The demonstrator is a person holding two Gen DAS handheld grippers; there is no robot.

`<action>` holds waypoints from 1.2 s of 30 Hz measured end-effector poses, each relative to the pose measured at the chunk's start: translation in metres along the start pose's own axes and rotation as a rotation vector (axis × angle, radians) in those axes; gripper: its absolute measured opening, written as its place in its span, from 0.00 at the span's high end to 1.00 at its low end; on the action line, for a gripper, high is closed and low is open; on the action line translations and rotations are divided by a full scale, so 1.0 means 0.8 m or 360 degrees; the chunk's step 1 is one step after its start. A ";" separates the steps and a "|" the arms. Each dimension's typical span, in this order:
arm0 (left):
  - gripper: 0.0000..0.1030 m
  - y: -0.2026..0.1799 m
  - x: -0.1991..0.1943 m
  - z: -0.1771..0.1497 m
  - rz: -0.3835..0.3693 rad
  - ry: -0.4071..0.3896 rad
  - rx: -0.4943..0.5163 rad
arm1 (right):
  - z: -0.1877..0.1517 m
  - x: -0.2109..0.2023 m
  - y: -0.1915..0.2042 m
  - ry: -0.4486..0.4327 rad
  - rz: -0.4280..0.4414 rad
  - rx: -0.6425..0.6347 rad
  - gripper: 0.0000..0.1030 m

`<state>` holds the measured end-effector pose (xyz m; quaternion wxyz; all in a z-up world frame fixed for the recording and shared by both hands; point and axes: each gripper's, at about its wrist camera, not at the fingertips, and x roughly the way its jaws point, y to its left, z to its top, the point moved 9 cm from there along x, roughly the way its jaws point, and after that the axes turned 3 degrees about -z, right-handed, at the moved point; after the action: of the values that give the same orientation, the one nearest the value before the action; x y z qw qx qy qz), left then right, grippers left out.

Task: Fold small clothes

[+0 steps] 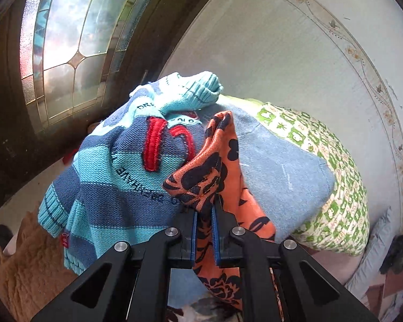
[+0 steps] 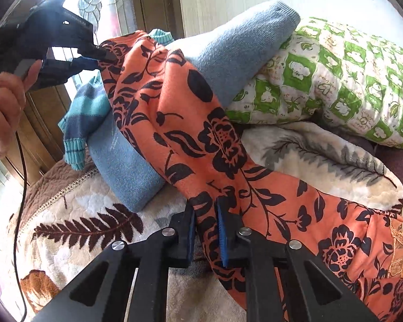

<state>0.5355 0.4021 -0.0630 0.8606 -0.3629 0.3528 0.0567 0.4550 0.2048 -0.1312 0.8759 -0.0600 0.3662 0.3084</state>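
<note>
An orange garment with a dark floral print (image 2: pixel 201 139) stretches between both grippers across the bed. My left gripper (image 1: pixel 203 214) is shut on one end of it (image 1: pixel 201 177); it also shows in the right wrist view (image 2: pixel 104 56), held by a hand at the upper left. My right gripper (image 2: pixel 205 214) is shut on the garment's lower edge. A blue striped knit sweater (image 1: pixel 115 177) with a red patch lies just left of the left gripper, on a grey-blue garment (image 1: pixel 279 171).
A green-and-white patterned pillow (image 2: pixel 335 80) lies behind the clothes. A cream blanket with leaf print (image 2: pixel 88 228) covers the bed. A stained-glass window (image 1: pixel 67 40) in a dark wooden frame stands to the left. A cable (image 2: pixel 21 187) hangs from the left gripper.
</note>
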 end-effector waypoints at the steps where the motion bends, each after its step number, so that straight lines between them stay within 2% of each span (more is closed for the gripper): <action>1: 0.93 -0.012 -0.010 -0.004 -0.0023 -0.0006 0.0018 | 0.000 -0.012 -0.005 -0.0024 0.0019 0.0036 0.87; 7: 0.93 -0.116 -0.068 -0.059 -0.0183 -0.0020 0.0228 | -0.021 -0.090 -0.057 -0.0121 0.0130 0.0366 0.87; 12: 0.93 -0.226 -0.093 -0.157 -0.0372 0.0075 0.0419 | -0.085 -0.161 -0.120 -0.0164 0.0172 0.0677 0.87; 16: 0.92 -0.308 -0.060 -0.271 -0.0504 0.0272 0.0558 | -0.173 -0.210 -0.186 -0.0151 0.0181 0.0999 0.87; 19: 0.92 -0.347 0.001 -0.370 -0.0537 0.0499 0.0570 | -0.249 -0.227 -0.236 -0.0074 0.0116 0.1206 0.87; 23: 0.92 -0.376 0.072 -0.502 -0.0434 0.0792 0.0651 | -0.328 -0.246 -0.287 0.0049 0.0059 0.1371 0.83; 26: 0.91 -0.374 0.099 -0.574 -0.0330 0.0976 0.0694 | -0.361 -0.275 -0.316 0.0039 0.0035 0.1430 0.83; 28: 0.91 -0.367 0.101 -0.594 -0.0328 0.1041 0.0685 | -0.376 -0.297 -0.338 0.0010 0.0011 0.1460 0.81; 30: 0.87 -0.364 0.091 -0.597 -0.0397 0.1084 0.0627 | -0.388 -0.316 -0.364 -0.0030 -0.0041 0.1493 0.75; 33: 0.73 -0.346 0.067 -0.584 -0.0489 0.1091 0.0502 | -0.406 -0.340 -0.401 -0.0097 -0.0081 0.1612 0.72; 35: 0.63 -0.319 0.046 -0.569 -0.0537 0.1047 0.0429 | -0.410 -0.353 -0.421 -0.0153 -0.0087 0.1708 0.71; 36: 0.59 -0.304 0.038 -0.555 -0.0545 0.1005 0.0391 | -0.410 -0.359 -0.428 -0.0185 -0.0077 0.1743 0.67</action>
<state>0.3929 -0.0754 -0.1566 0.7436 -0.3105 0.5390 -0.2453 0.3011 -0.3209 -0.2153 0.8047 0.4132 0.4228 0.0553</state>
